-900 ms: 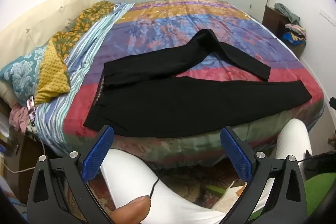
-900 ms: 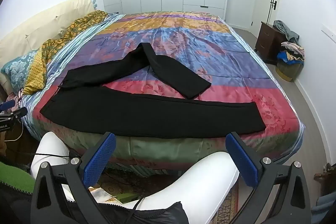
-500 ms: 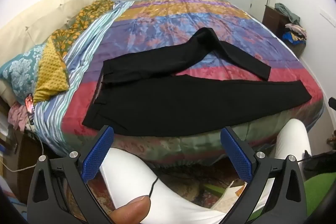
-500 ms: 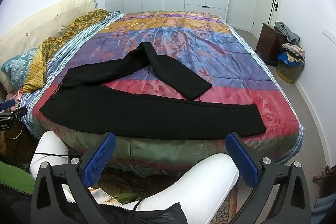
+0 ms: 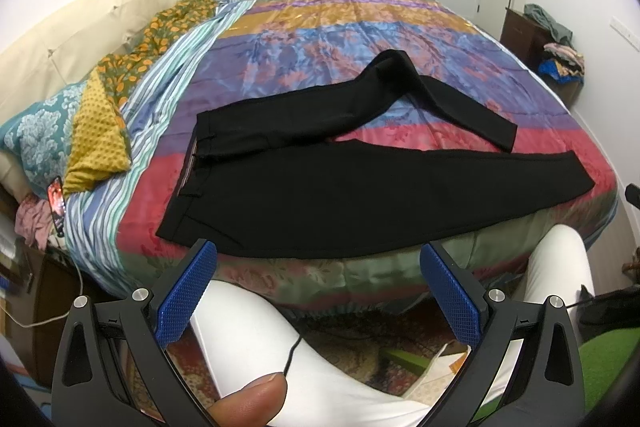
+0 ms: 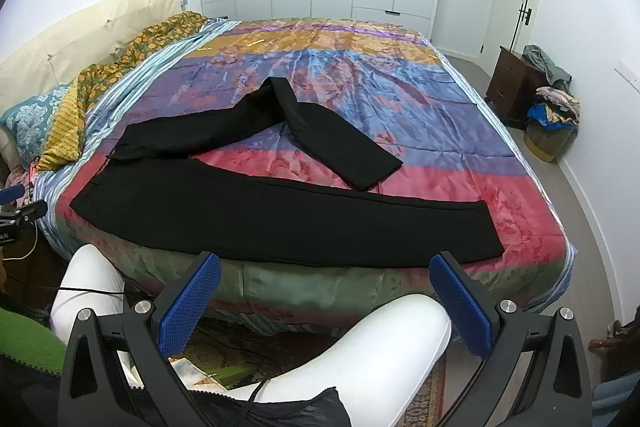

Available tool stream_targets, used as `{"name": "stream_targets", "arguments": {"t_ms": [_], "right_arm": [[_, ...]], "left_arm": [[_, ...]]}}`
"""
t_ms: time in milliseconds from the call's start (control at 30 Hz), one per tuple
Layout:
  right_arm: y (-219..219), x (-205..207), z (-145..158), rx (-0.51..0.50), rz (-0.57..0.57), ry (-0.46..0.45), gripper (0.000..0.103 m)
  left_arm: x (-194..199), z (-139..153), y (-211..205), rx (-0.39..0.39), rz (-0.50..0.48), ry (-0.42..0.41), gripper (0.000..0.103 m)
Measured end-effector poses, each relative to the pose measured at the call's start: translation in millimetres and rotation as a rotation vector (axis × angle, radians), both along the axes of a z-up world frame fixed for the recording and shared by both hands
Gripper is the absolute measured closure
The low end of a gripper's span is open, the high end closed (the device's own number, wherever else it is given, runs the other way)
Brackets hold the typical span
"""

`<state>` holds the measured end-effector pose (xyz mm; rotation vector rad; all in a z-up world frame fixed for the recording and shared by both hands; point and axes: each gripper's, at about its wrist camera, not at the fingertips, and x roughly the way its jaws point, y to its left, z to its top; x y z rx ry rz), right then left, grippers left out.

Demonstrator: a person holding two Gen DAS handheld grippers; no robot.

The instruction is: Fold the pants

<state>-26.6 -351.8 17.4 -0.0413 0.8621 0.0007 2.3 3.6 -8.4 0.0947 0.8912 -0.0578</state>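
**Pants laid out on the bed, folding not yet begun**

The bed (image 5: 360, 27) fills most of both views, covered by a bright striped quilt in gold, blue, purple and red. Pillows (image 5: 52, 131) and a patterned throw are heaped along its left side, and white wardrobe doors stand behind it.

On the near part of the quilt lie the black pants (image 5: 360, 195), waistband to the left. The near leg runs straight along the bed's front edge to the right. The far leg angles away from the waist, then doubles back at a bend (image 6: 280, 91), its cuff (image 6: 372, 171) resting just beyond the near leg. So the garment is spread but not square, and no fold of the task looks made. By my reading, everything is left: straighten the bent leg, lay one leg over the other, then fold along the length.

The person's white-trousered knees (image 6: 360, 347) sit below the bed edge.

The left gripper (image 5: 318, 291) and the right gripper (image 6: 326, 299) both hang short of the bed, blue fingers (image 5: 188, 299) spread wide apart, with nothing between them and no contact with the cloth.
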Motion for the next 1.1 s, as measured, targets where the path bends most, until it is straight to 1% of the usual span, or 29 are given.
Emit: {"name": "stream_targets", "arguments": {"t_ms": [500,600,733,833,1100], "right_arm": [[-2,0,-2,-0.009,-0.003,0.005,0.000],[-3,-1,-3,-0.007,-0.005,0.003,0.000],[-5,-2,-4,0.001,-0.014,-0.011,0.000],[-8,-1,-8,0.018,-0.023,-0.004,0.000],[-1,6,-6,0.015,-0.002,-0.003,0.000]], "left_arm": [[-1,-9,-1,0.005,-0.003,0.008,0.001],[-1,-13,-1,0.008,-0.002,0.019,0.001],[2,-11,-4,0.019,0.003,0.037,0.001],[3,-11,-3,0.032,0.012,0.047,0.001],[7,-16,-4,0.052,0.033,0.070,0.001]]}}
